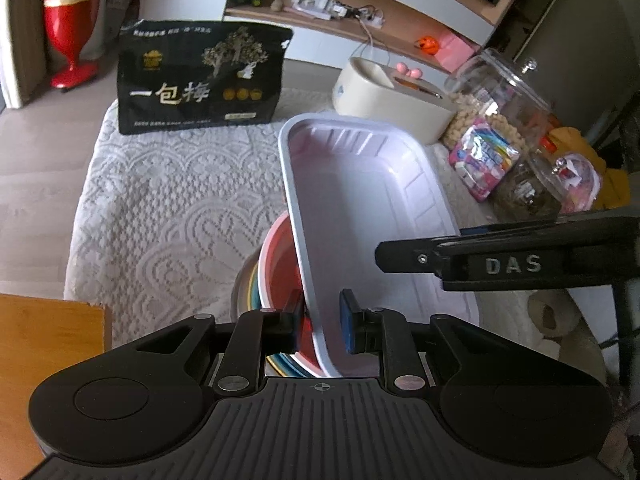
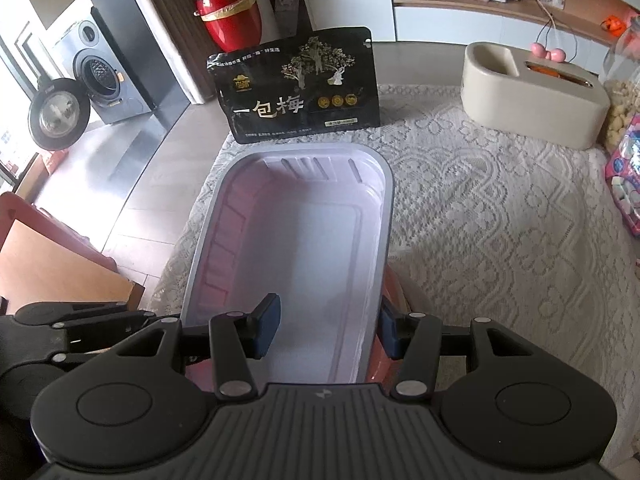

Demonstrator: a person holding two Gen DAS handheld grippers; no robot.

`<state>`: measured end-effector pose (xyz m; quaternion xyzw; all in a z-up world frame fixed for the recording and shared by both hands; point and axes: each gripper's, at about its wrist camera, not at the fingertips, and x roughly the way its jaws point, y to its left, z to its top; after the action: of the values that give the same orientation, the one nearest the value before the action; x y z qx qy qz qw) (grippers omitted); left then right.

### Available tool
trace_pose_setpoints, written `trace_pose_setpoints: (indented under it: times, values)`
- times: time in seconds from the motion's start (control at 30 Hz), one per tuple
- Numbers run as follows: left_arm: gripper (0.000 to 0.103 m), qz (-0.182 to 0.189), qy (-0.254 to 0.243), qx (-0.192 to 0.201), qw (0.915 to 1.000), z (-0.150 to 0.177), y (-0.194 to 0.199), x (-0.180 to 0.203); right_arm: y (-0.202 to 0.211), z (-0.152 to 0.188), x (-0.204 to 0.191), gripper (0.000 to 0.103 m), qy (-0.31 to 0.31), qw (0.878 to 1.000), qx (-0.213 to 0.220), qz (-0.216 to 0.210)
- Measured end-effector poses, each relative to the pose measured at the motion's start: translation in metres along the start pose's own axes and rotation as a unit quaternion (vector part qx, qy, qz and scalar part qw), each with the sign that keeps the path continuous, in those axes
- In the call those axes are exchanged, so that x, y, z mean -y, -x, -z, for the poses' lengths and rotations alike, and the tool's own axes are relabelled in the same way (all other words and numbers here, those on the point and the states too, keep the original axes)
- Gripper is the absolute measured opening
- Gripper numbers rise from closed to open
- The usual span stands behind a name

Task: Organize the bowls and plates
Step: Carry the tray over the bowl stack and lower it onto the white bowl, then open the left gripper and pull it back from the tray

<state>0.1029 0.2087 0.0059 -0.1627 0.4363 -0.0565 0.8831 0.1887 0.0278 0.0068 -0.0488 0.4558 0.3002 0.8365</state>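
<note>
A pale lilac rectangular tray-like dish [image 1: 360, 184] lies tilted on a stack of round bowls, the top one red inside with a white rim [image 1: 280, 264]. My left gripper [image 1: 322, 320] straddles the dish's left rim, one pad each side with a small gap. My right gripper [image 2: 328, 328] straddles the dish's right wall [image 2: 376, 264], jaws wide, one pad inside the dish and one outside by the red bowl [image 2: 394, 292]. The dish also shows in the right wrist view [image 2: 304, 232]. The right gripper's arm shows in the left wrist view [image 1: 500, 264].
A lace cloth [image 2: 480, 208] covers the table. A black snack bag [image 2: 300, 88] stands at the back. A cream holder [image 2: 528, 96], jars [image 1: 500, 96] and sweets [image 1: 484, 156] stand at the right. A wooden surface [image 1: 48, 340] lies at the left.
</note>
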Motion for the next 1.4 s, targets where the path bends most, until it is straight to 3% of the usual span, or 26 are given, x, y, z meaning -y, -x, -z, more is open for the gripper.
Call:
trace_pose_setpoints:
  times: [0.4, 0.6, 0.83, 1.1, 1.4]
  values:
    - [0.021, 0.009, -0.028, -0.011, 0.9995, 0.006, 0.019, 0.015, 0.022, 0.008, 0.002, 0.052, -0.006, 1.0, 0.008, -0.008]
    - [0.021, 0.005, -0.002, -0.024, 0.9997, 0.016, 0.016, 0.0, 0.013, 0.02, 0.004, 0.052, -0.013, 1.0, -0.008, -0.012]
    - [0.021, 0.009, 0.023, -0.012, 0.9996, 0.019, 0.024, -0.009, 0.019, 0.024, 0.001, 0.052, -0.006, 1.0, 0.001, -0.015]
    - [0.021, 0.04, 0.02, -0.021, 0.9988, 0.021, 0.019, -0.002, 0.015, 0.021, 0.0, 0.052, -0.017, 1.0, -0.005, -0.01]
    - [0.021, 0.032, 0.037, -0.007, 0.9988, 0.021, 0.022, -0.006, 0.01, 0.019, -0.004, 0.052, -0.012, 1.0, -0.005, -0.003]
